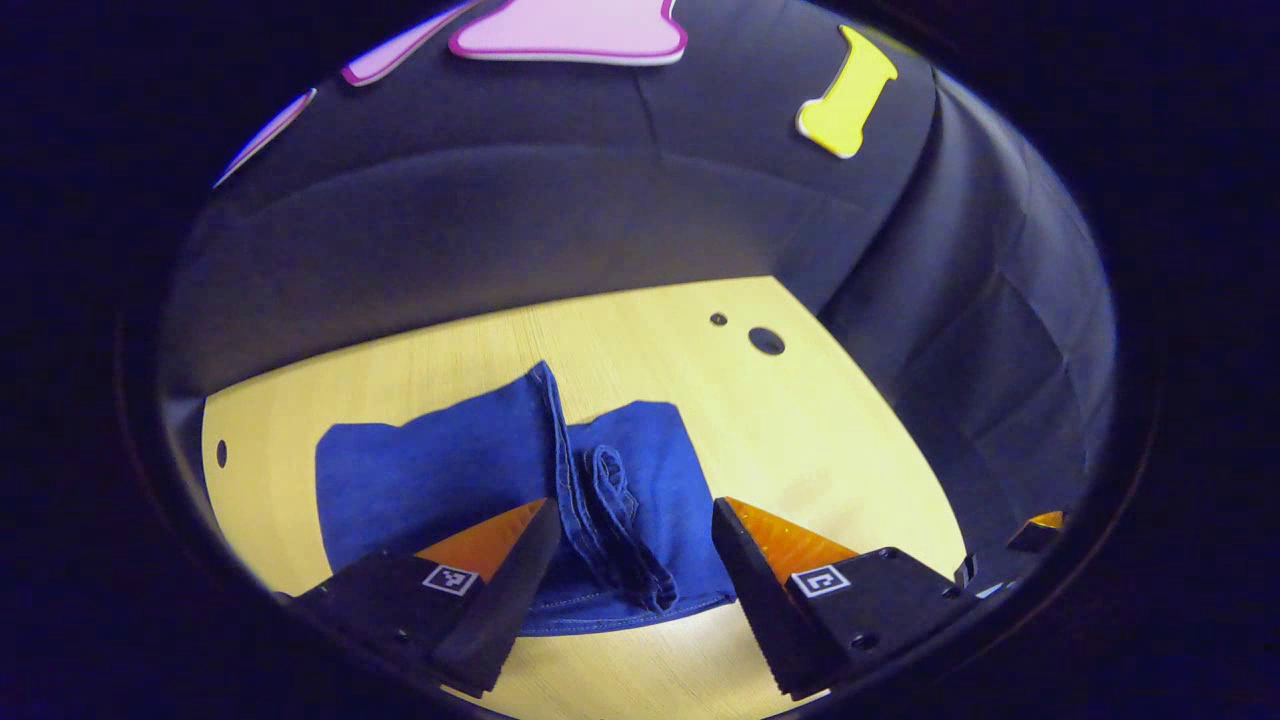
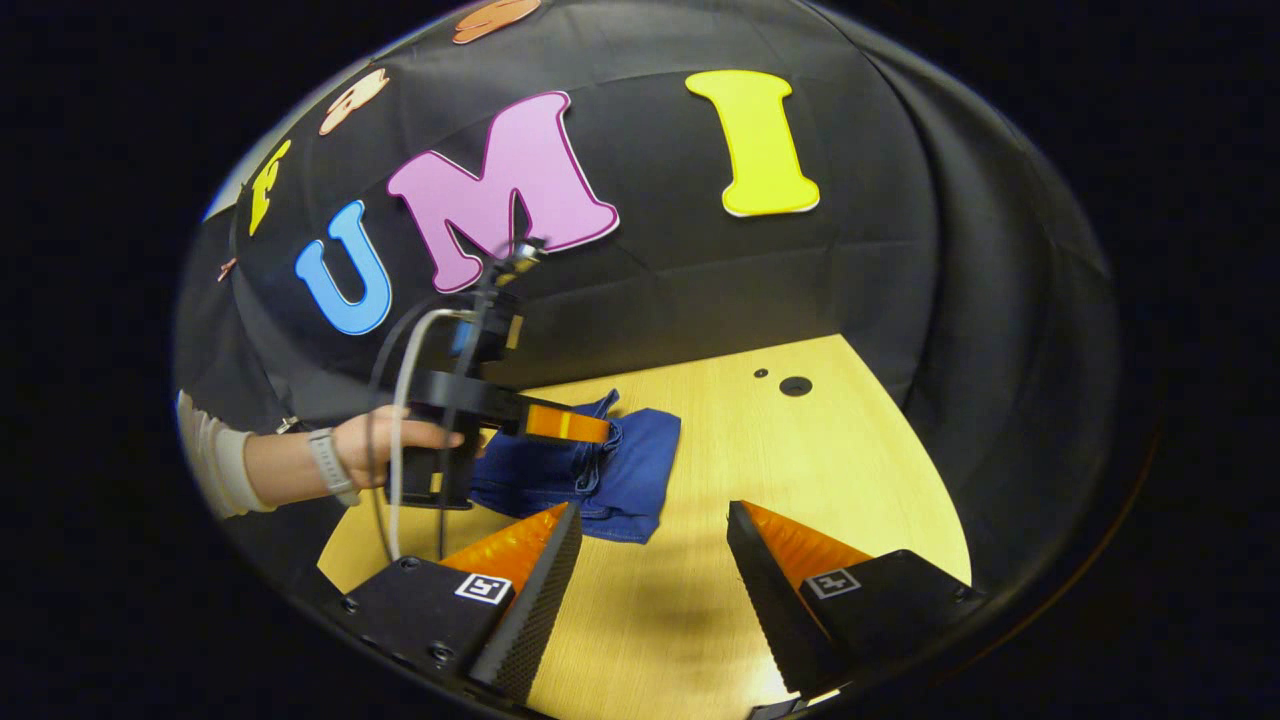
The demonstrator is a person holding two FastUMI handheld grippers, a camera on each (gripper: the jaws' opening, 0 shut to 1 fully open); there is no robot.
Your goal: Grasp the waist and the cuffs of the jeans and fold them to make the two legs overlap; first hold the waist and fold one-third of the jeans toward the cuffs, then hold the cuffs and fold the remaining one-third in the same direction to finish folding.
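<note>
Both grippers released, nothing between the fingers of either. Left gripper in the left gripper view: fingers spread wide at bottom centre, hovering over the near edge of the jeans; I can't tell whether they touch the cloth. Right gripper in the right gripper view: fingers apart at bottom centre, over bare wood, clear of the denim.

Table: light wood, takes the lower half of both views, black cloth wall behind it. Two round holes in the top, right of centre in the left gripper view, upper right of the tabletop in the right gripper view.

Jeans: blue, folded into a compact bundle, lying flat on the table. Left gripper view puts them centre-left, with a rumpled raised fold running top to bottom through the middle. Right gripper view puts them left of centre, partly behind the left gripper.

Hand at the left edge of the right gripper view holds the left gripper's body, light sleeve and wristband behind it, cables looping down from the unit.
</note>
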